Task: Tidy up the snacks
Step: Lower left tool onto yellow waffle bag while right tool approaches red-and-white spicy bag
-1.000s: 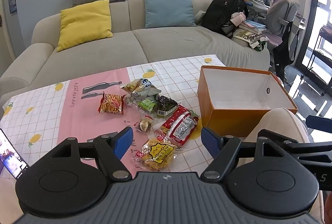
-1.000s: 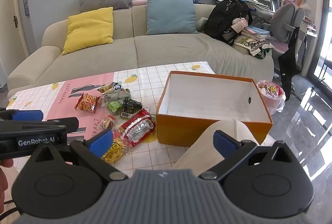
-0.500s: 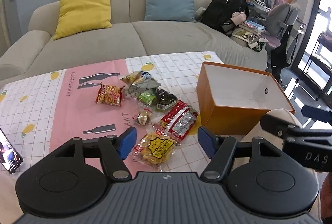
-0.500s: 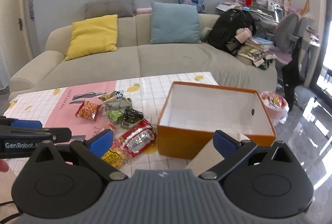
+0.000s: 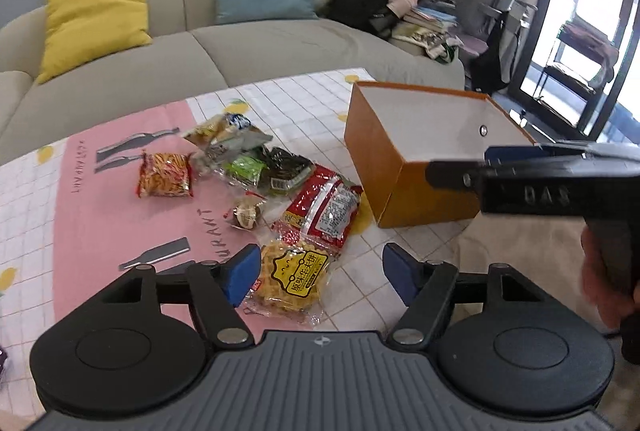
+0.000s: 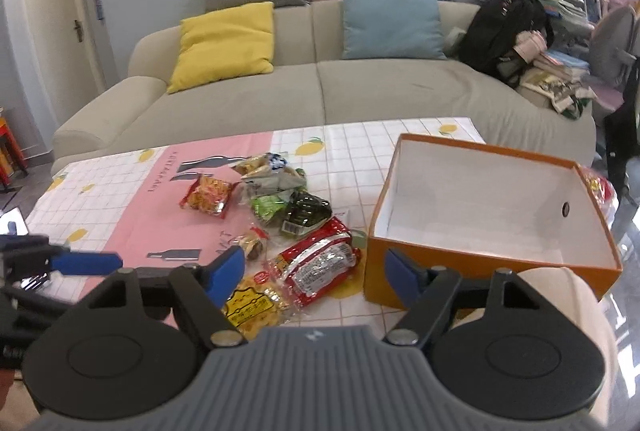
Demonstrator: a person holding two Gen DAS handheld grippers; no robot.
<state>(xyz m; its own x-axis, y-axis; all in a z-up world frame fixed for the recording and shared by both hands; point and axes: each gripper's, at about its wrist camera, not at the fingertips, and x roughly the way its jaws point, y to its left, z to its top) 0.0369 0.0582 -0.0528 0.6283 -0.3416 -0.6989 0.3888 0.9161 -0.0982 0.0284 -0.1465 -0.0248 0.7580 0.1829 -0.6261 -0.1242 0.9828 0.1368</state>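
A pile of snack packets lies on the pink-and-white tablecloth [image 5: 100, 223]: an orange-red packet [image 5: 164, 175] [image 6: 208, 197], a green packet [image 5: 244, 167], a dark packet [image 5: 284, 171], a red packet [image 5: 324, 207] [image 6: 320, 267] and a yellow waffle packet [image 5: 292, 279] [image 6: 250, 305]. To their right stands an empty orange box [image 5: 400, 167] [image 6: 374, 271]. My left gripper [image 5: 320, 271] hangs over the waffle packet, its jaws opening and its pads clear of it. My right gripper [image 6: 314, 273] hovers over the red packet, its jaws closing and gripping nothing.
A beige sofa [image 6: 320, 91] with yellow and blue cushions runs behind the table. A black backpack [image 6: 508, 27] rests on its right end. The person's beige knee [image 5: 520, 251] sits by the box's near corner. A phone [image 6: 12, 223] lies at the table's left edge.
Both grippers have come down and closer to the snack pile. The right gripper's jaws have narrowed. The left jaws narrowed, then widened again around the yellow waffle packet.
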